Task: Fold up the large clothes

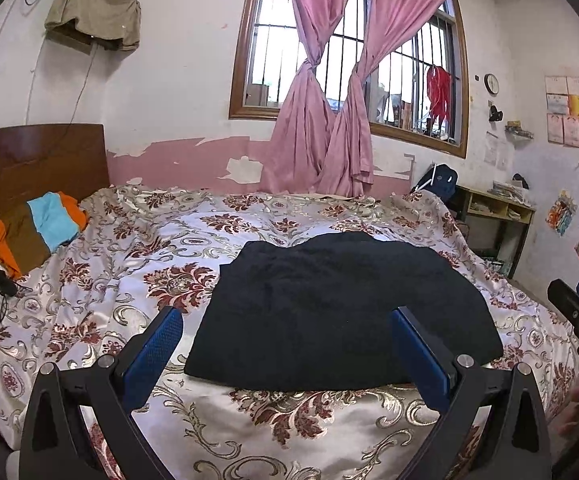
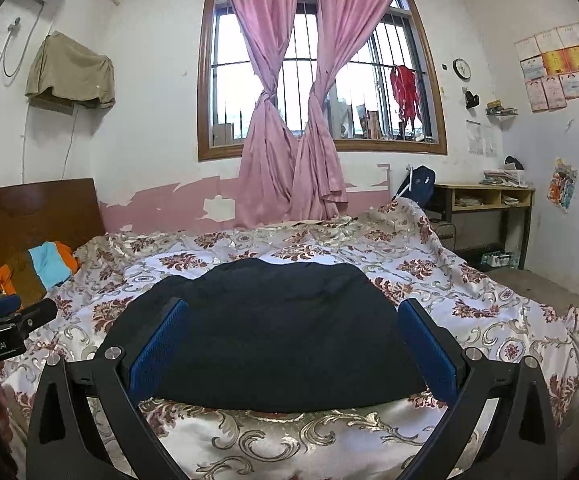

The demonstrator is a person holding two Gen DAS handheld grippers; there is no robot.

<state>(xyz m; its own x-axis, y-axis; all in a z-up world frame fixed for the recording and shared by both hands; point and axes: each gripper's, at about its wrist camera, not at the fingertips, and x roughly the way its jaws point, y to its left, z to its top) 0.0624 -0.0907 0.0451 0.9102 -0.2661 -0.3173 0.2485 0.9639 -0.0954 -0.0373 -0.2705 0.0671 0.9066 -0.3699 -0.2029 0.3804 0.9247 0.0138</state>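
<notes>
A: Where is the garment?

B: The dark navy folded knit garment lies flat on the floral satin bedspread, near the bed's front edge and about midway along it.

A: And the grippers?

B: The left gripper hangs above the front edge with its 2 blue-padded fingers spread wide, holding nothing. The right gripper is likewise spread, its fingers framing the garment, empty.

A: Anything else on the bed?

B: An orange, brown and turquoise cloth bundle sits at the far left corner against the brown wooden headboard. Pink knotted curtains hang beyond the far edge.
</notes>
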